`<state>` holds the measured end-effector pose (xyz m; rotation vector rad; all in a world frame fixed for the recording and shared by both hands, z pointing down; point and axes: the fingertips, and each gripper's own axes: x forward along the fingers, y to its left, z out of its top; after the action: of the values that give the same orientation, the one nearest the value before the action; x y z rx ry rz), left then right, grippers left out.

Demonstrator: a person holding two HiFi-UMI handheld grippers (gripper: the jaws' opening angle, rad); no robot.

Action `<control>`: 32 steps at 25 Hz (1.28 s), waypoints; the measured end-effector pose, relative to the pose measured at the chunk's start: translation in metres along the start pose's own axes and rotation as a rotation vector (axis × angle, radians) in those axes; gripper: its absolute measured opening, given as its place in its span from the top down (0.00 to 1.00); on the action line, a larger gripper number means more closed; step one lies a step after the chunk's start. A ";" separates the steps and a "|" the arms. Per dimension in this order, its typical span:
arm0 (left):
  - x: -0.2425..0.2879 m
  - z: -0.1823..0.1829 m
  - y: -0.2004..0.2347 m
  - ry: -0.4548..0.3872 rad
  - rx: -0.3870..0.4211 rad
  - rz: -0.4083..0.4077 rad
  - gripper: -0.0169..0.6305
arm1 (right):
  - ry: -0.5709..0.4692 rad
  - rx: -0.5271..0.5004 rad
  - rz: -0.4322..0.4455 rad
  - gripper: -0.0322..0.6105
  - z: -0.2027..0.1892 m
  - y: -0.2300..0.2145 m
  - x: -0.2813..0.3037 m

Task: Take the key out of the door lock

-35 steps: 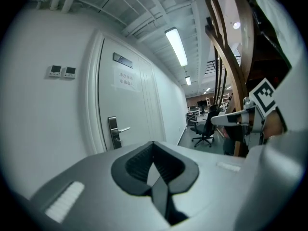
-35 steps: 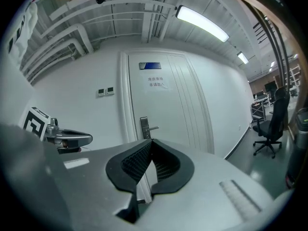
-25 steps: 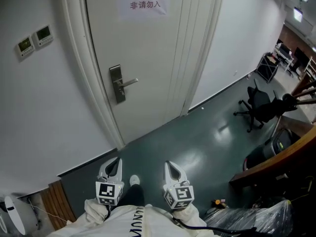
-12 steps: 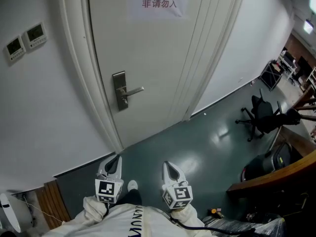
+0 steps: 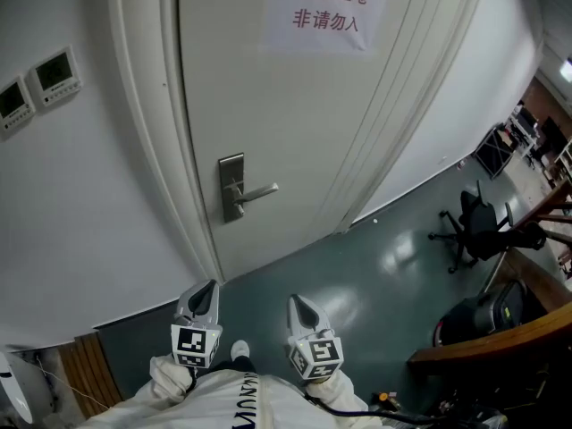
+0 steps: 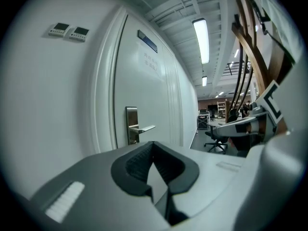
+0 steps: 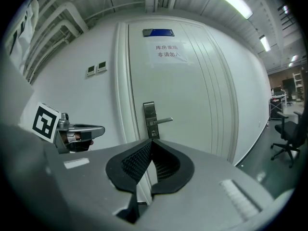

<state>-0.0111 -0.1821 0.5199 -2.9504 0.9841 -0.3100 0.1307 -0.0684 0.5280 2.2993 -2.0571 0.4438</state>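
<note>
A steel lock plate with a lever handle sits on the white door ahead. Under the lever is a small dark spot, too small to make out as a key. Both grippers hang low in front of me, well short of the door. The left gripper and the right gripper are shut with nothing in them. In the left gripper view the plate shows beyond the closed left gripper. In the right gripper view the plate stands just above the closed right gripper.
A paper sign hangs on the door. Two wall controls sit left of the frame. A black office chair and a wooden counter stand to the right on the dark green floor. A wooden slatted piece is at lower left.
The door and lock plate have grown larger and slid right and down in the head view as I came closer. Both grippers stay shut and low.
</note>
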 end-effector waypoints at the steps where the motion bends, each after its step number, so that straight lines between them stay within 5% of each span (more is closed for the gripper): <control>1: 0.005 0.001 0.006 -0.005 -0.008 0.001 0.97 | 0.006 -0.008 0.000 0.95 0.003 0.001 0.008; 17: 0.058 -0.001 0.047 -0.006 -0.030 -0.044 0.97 | 0.052 -0.036 -0.005 0.95 0.021 0.010 0.086; 32: 0.083 -0.001 0.089 0.044 -0.066 0.193 0.97 | 0.108 -0.080 0.238 0.95 0.031 0.007 0.169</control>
<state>0.0012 -0.3028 0.5294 -2.8855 1.2978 -0.3443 0.1450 -0.2392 0.5355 1.9501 -2.2584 0.4712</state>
